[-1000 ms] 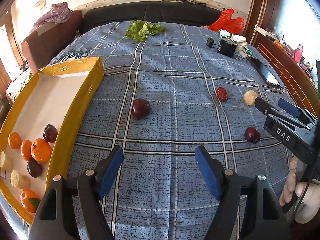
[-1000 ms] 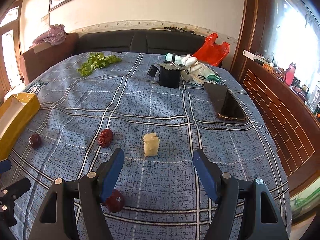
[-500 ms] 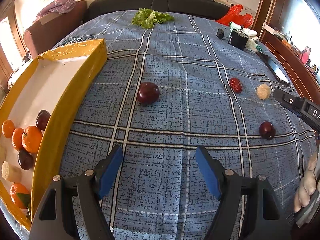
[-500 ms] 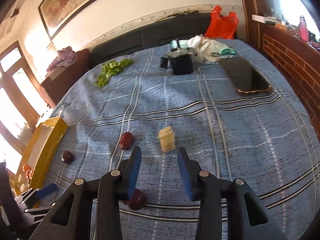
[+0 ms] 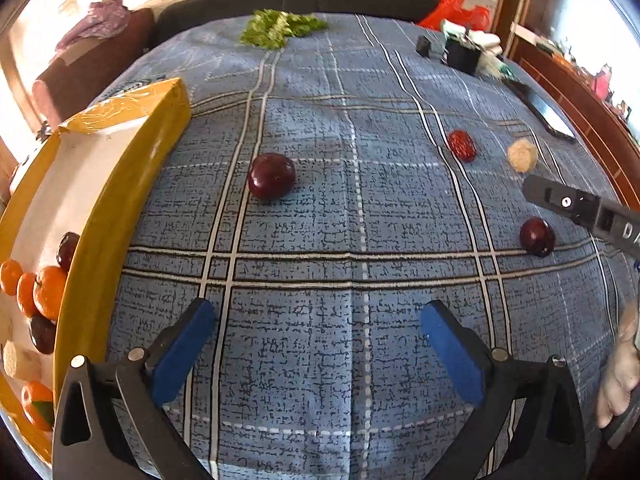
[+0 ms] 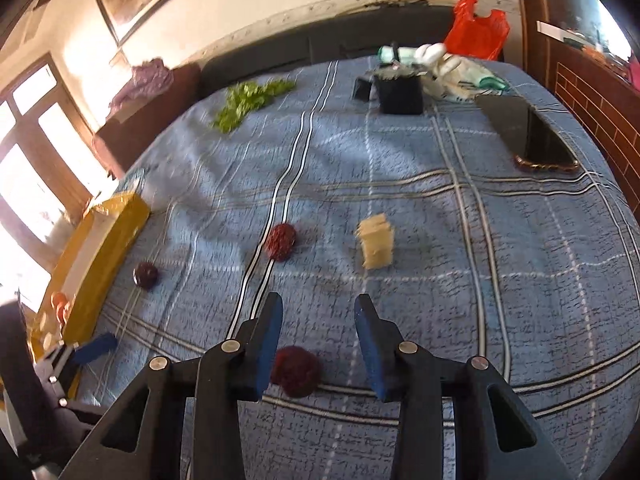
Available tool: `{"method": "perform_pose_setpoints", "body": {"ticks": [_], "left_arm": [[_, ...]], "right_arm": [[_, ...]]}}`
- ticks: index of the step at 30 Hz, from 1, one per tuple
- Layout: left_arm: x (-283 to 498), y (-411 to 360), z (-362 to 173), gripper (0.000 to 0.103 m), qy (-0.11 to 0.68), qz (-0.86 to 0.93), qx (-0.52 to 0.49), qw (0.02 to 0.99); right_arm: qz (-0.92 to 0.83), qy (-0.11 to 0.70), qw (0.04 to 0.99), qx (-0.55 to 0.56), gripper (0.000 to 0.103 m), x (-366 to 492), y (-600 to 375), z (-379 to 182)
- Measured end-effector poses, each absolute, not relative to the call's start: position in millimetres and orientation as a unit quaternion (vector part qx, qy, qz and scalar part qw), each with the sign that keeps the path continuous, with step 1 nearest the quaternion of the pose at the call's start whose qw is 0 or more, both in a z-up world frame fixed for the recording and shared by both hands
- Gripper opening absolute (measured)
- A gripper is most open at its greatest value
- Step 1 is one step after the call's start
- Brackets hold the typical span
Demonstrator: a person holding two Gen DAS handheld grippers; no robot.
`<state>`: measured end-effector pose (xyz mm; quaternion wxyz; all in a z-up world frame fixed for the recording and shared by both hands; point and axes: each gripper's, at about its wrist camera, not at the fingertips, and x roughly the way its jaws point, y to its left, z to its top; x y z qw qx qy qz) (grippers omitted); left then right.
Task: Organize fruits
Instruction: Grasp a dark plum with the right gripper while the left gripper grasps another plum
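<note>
- 2 grippers over blue plaid cloth (image 5: 320, 240), both holding nothing.
- Left gripper (image 5: 316, 332): jaws spread wide, hovering above bare cloth, near the yellow box (image 5: 132, 184).
- Right gripper (image 6: 318, 320): jaws partly closed, narrow gap between them, nothing pinched.
- 4 loose items on the cloth: big plum (image 5: 272, 176) just right of the box, red date (image 5: 462, 145), pale chunk (image 5: 522, 155) beside it, small plum (image 5: 537, 237) nearest the right gripper.
- Small plum (image 6: 296, 370) shows in the right wrist view low by the left finger, under the jaws, not between the pads.
- Box holds oranges (image 5: 50, 292), dark plums (image 5: 42, 334) and pale pieces (image 5: 20, 362) along its near end.
- Greens (image 5: 280, 28), phone (image 6: 532, 136), black box (image 6: 400, 90), red bag (image 6: 478, 28) at the far side.
</note>
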<state>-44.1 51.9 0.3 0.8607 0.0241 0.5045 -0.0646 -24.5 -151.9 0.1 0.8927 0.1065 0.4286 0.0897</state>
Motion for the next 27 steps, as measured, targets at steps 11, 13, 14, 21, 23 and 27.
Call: {"method": "perform_pose_setpoints", "body": {"ticks": [11, 13, 14, 21, 23, 27], "left_arm": [[-5.4, 84.9, 34.9, 0.091, 0.455, -0.042, 0.017, 0.889], [7.1, 80.4, 28.4, 0.072, 0.463, -0.050, 0.028, 0.884], [12.6, 78.9, 23.6, 0.059, 0.471, -0.055, 0.031, 0.880], [25.5, 76.1, 8.5, 0.057, 0.475, -0.049, 0.037, 0.878], [24.8, 74.6, 8.3, 0.051, 0.473, -0.053, 0.037, 0.878], [22.3, 77.3, 12.5, 0.025, 0.471, -0.054, 0.023, 0.880]], "right_arm": [[0.090, 0.463, 0.881, 0.032, 0.043, -32.2, -123.0, -4.2], [0.089, 0.467, 0.880, 0.015, 0.043, -34.6, -117.3, -4.9], [0.089, 0.469, 0.879, 0.012, 0.043, -35.1, -116.5, -5.6], [0.087, 0.472, 0.877, -0.016, 0.039, -36.9, -111.3, -6.4], [0.089, 0.471, 0.878, -0.018, 0.033, -37.1, -111.1, -6.1], [0.089, 0.470, 0.878, -0.013, 0.032, -37.0, -111.3, -5.6]]}}
